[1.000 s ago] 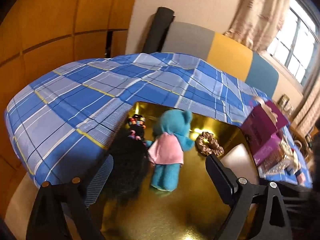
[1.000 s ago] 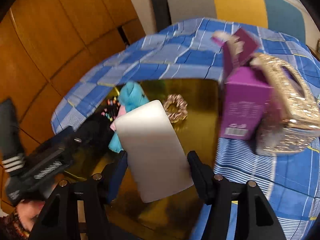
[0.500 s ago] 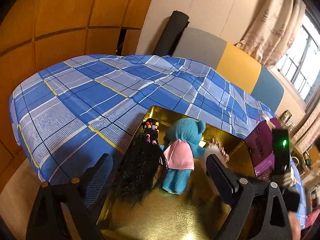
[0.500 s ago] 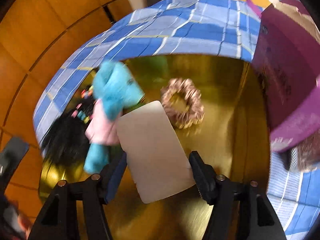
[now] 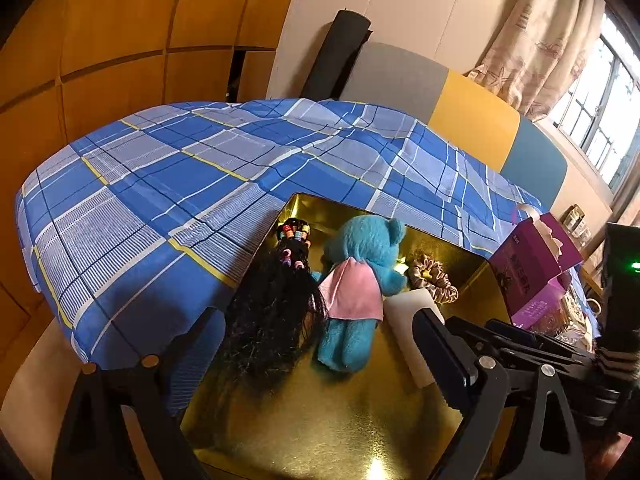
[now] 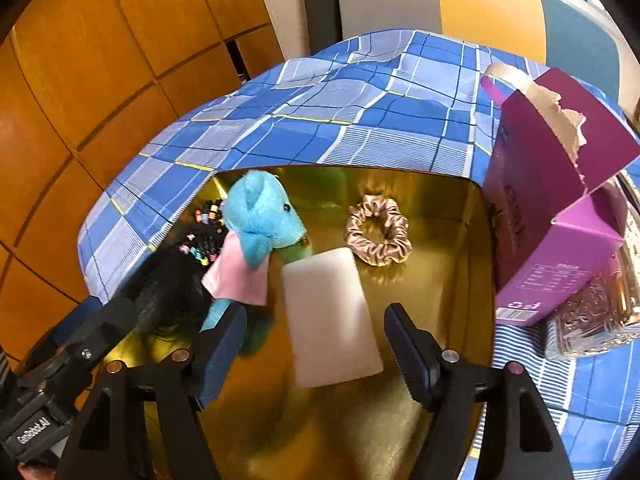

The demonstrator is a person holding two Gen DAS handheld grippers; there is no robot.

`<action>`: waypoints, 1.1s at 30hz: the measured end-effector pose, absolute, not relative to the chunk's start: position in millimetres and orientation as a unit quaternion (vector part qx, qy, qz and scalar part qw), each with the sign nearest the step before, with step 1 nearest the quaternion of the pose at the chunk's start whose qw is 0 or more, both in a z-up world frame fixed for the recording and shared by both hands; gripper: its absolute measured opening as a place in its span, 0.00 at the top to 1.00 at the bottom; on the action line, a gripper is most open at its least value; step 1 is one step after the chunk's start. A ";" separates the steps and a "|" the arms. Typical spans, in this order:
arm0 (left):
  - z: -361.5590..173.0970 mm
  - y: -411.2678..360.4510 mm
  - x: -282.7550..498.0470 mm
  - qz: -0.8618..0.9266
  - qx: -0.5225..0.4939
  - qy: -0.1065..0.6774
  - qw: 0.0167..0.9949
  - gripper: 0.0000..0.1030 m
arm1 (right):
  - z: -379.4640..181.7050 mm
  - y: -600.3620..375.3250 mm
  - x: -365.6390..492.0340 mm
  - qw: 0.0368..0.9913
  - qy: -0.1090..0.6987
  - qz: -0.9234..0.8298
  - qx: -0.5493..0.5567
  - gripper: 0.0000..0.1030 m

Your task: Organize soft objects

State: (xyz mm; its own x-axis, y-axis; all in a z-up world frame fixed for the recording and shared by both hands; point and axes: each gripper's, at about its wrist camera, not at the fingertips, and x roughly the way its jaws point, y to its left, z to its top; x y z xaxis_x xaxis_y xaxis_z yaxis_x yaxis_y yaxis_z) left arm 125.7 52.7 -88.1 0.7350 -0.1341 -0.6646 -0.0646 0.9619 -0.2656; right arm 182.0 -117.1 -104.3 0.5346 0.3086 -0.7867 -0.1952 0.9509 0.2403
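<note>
Orange-brown wooden wardrobe panels point(image 5: 120, 40) fill the left side of the room, split by dark seams. To their right the far wall point(image 5: 420, 12) is plain cream. A bed point(image 5: 180, 184) under a blue plaid sheet with thin yellow and white lines takes up the middle. At its far end stands a padded headboard point(image 5: 472, 120) in grey, yellow and teal blocks, with a dark rolled mat point(image 5: 336, 52) leaning upright just left of it. Far right, a patterned beige curtain point(image 5: 536, 48) hangs beside a bright barred window point(image 5: 600, 120).
</note>
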 end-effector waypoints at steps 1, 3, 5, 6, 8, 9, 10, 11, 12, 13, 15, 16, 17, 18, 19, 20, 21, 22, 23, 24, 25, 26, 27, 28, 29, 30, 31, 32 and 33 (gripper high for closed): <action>-87.8 51.6 125.2 -0.020 -0.134 0.363 0.922 0.07 | -103.3 -118.5 179.5 0.875 0.458 0.142 0.062 0.30; -87.9 50.9 125.1 -0.024 -0.136 0.363 0.922 0.07 | -96.1 -123.2 169.7 0.877 0.447 0.157 0.075 0.30; -88.6 49.3 125.3 -0.025 -0.135 0.366 0.920 0.07 | -87.6 -127.4 158.8 0.884 0.434 0.159 0.073 0.31; -89.3 48.0 125.2 -0.027 -0.135 0.368 0.920 0.07 | -81.8 -130.4 151.1 0.890 0.424 0.155 0.065 0.31; -89.9 45.4 124.2 -0.032 -0.136 0.369 0.919 0.07 | -72.7 -135.9 139.5 0.897 0.411 0.153 0.059 0.31; -90.2 43.4 124.1 -0.035 -0.136 0.372 0.918 0.06 | -68.5 -138.3 133.3 0.899 0.406 0.152 0.056 0.31; -90.2 41.7 123.5 -0.039 -0.136 0.373 0.917 0.07 | -63.0 -142.1 124.7 0.903 0.399 0.151 0.050 0.30; -89.6 39.0 122.5 -0.044 -0.135 0.372 0.917 0.06 | -59.9 -144.2 120.6 0.905 0.395 0.149 0.046 0.30; -89.2 35.7 121.2 -0.049 -0.133 0.372 0.917 0.06 | -56.8 -147.7 115.4 0.908 0.391 0.146 0.042 0.31; -89.0 32.8 120.2 -0.053 -0.130 0.373 0.917 0.06 | -53.7 -153.3 109.5 0.910 0.389 0.141 0.039 0.31; -88.7 26.0 117.6 -0.067 -0.126 0.373 0.917 0.06 | -50.9 -164.3 102.4 0.911 0.388 0.134 0.042 0.31; -88.8 21.1 116.0 -0.076 -0.121 0.373 0.917 0.06 | -50.6 -173.8 98.5 0.911 0.389 0.128 0.047 0.31; -88.9 17.7 114.8 -0.082 -0.117 0.374 0.916 0.06 | -51.1 -181.1 96.2 0.911 0.391 0.122 0.050 0.31; -89.4 11.9 112.1 -0.093 -0.114 0.374 0.916 0.06 | -51.9 -188.8 93.6 0.911 0.393 0.114 0.053 0.31; -89.8 8.1 110.9 -0.099 -0.111 0.376 0.915 0.05 | -53.7 -200.3 90.3 0.911 0.396 0.103 0.056 0.31; -90.6 1.8 108.6 -0.109 -0.106 0.380 0.913 0.05 | -55.4 -208.3 88.1 0.910 0.399 0.094 0.058 0.31; -90.8 -3.4 106.4 -0.118 -0.103 0.381 0.911 0.05 | -57.5 -216.6 86.0 0.909 0.403 0.084 0.058 0.31; -90.7 -8.5 104.2 -0.127 -0.101 0.382 0.910 0.05 | -60.8 -228.1 83.8 0.908 0.408 0.068 0.059 0.31; -90.4 -15.1 101.3 -0.136 -0.095 0.383 0.909 0.04 | -63.6 -237.6 81.6 0.907 0.412 0.057 0.060 0.31; -89.6 -22.1 98.5 -0.146 -0.089 0.383 0.908 0.04 | -66.7 -246.3 79.6 0.906 0.416 0.049 0.063 0.31; -88.6 -28.4 96.4 -0.157 -0.083 0.382 0.907 0.04 | -71.4 -259.5 76.6 0.903 0.423 0.039 0.069 0.31; -87.8 -36.2 93.8 -0.170 -0.076 0.381 0.905 0.02 | -75.1 -269.1 75.1 0.900 0.428 0.030 0.075 0.30; -86.8 -45.0 90.7 -0.183 -0.068 0.381 0.903 0.02 | -78.7 -279.2 73.3 0.897 0.434 0.021 0.081 0.31; -85.3 -53.2 88.2 -0.194 -0.060 0.381 0.902 0.02 | -84.4 -292.5 70.7 0.892 0.443 0.010 0.088 0.30; -83.3 -62.5 84.6 -0.208 -0.052 0.379 0.900 0.02 | -89.5 -301.8 69.2 0.888 0.451 0.001 0.090 0.31; -81.6 -70.2 81.1 -0.218 -0.044 0.376 0.900 0.02 | -94.5 -311.1 68.4 0.883 0.460 -0.009 0.092 0.31; -79.9 -79.2 77.1 -0.231 -0.034 0.373 0.898 0.02 | -101.2 -323.8 66.9 0.877 0.470 -0.025 0.095 0.31; -78.2 -88.3 73.8 -0.242 -0.024 0.370 0.897 0.02 | -106.1 -333.8 65.0 0.873 0.477 -0.036 0.099 0.31; -76.4 -100.2 69.1 -0.257 -0.013 0.366 0.894 0.01 | -111.2 -344.3 63.7 0.866 0.486 -0.047 0.106 0.31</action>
State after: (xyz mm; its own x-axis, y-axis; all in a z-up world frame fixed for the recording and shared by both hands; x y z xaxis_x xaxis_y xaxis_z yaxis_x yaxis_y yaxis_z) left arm 69.1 -100.2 -76.4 0.5997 -0.4688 -0.6485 0.4500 0.8677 -0.2112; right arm 63.7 -344.3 -111.2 0.5237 0.0206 -0.8516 0.1847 0.9732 0.1371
